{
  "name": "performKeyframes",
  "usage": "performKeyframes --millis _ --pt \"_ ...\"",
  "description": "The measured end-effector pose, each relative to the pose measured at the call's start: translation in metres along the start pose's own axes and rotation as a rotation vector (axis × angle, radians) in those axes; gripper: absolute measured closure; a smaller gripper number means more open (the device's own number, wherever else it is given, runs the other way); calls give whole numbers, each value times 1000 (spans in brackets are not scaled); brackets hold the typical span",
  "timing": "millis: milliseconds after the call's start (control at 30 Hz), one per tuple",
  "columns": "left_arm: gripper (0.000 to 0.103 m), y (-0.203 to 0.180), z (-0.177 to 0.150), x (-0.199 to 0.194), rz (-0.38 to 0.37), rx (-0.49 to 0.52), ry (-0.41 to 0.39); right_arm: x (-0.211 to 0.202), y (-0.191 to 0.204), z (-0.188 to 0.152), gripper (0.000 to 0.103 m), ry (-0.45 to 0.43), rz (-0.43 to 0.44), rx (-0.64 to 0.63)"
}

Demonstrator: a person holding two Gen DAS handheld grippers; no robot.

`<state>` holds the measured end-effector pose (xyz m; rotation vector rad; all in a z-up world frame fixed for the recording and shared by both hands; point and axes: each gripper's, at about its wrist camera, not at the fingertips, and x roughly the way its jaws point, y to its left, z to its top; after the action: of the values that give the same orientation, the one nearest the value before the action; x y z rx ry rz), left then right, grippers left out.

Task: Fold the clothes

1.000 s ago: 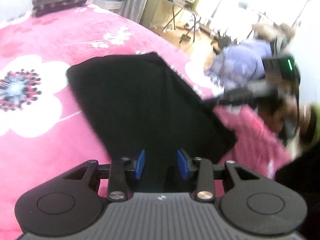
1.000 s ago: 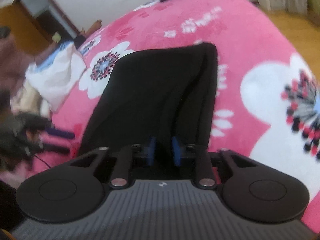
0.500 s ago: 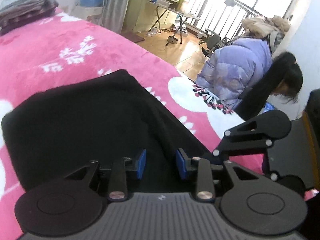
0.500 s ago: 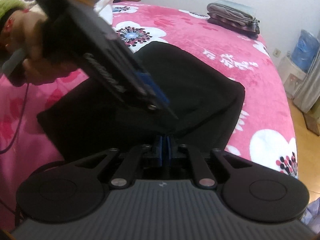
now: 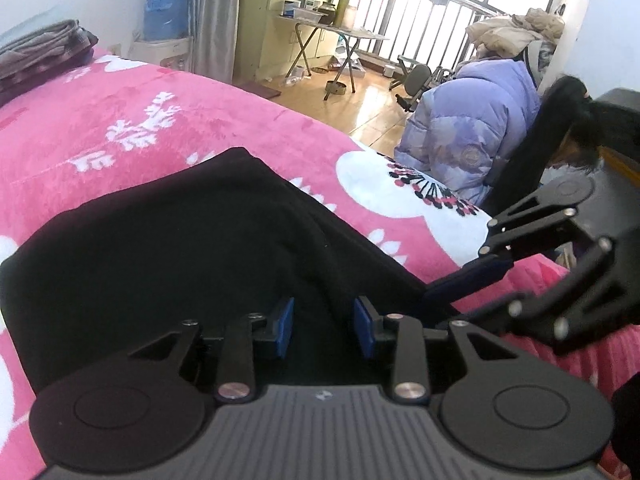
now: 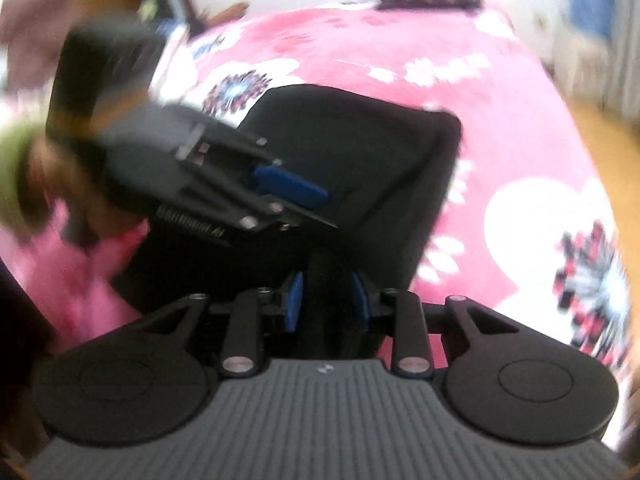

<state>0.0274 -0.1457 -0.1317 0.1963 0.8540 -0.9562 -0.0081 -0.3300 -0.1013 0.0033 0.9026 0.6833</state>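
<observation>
A pink floral blanket [image 5: 120,128] fills the frame. Mid-frame on it lies a folded black garment [image 5: 168,248]. Your left gripper [image 5: 323,330] sits bottom centre, jaws partly open around a ridge of cloth; whether they pinch it is unclear. Your right gripper [image 6: 327,300] has just been opening, with a fold between its pads.

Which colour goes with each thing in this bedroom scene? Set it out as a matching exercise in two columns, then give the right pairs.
Things:
1. garment
2. blanket
3. puffer jacket
4. gripper pads

Colours:
a. pale purple
b. blue
c. black
d. pink with white flowers

Pairs: 1-c, 2-d, 3-a, 4-b
</observation>
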Motion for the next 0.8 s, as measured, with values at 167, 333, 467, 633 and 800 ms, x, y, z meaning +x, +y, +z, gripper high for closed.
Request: performKeyframes --millis 167,333,467,633,800 --pt "68 0 -4 -1 -3 14 -17 6 -19 2 77 26 83 137" --pt "68 1 -6 -1 -5 19 -29 16 -12 2 90 42 82 124" --pt "68 -1 -6 -11 -7 19 -71 8 -9 -4 101 1 44 164" --pt "68 1 -10 -15 29 16 -67 6 -22 -24 102 -6 8 336" --pt "68 -3 -16 -36 80 1 -95 -3 -17 -24 100 -7 -33 336"
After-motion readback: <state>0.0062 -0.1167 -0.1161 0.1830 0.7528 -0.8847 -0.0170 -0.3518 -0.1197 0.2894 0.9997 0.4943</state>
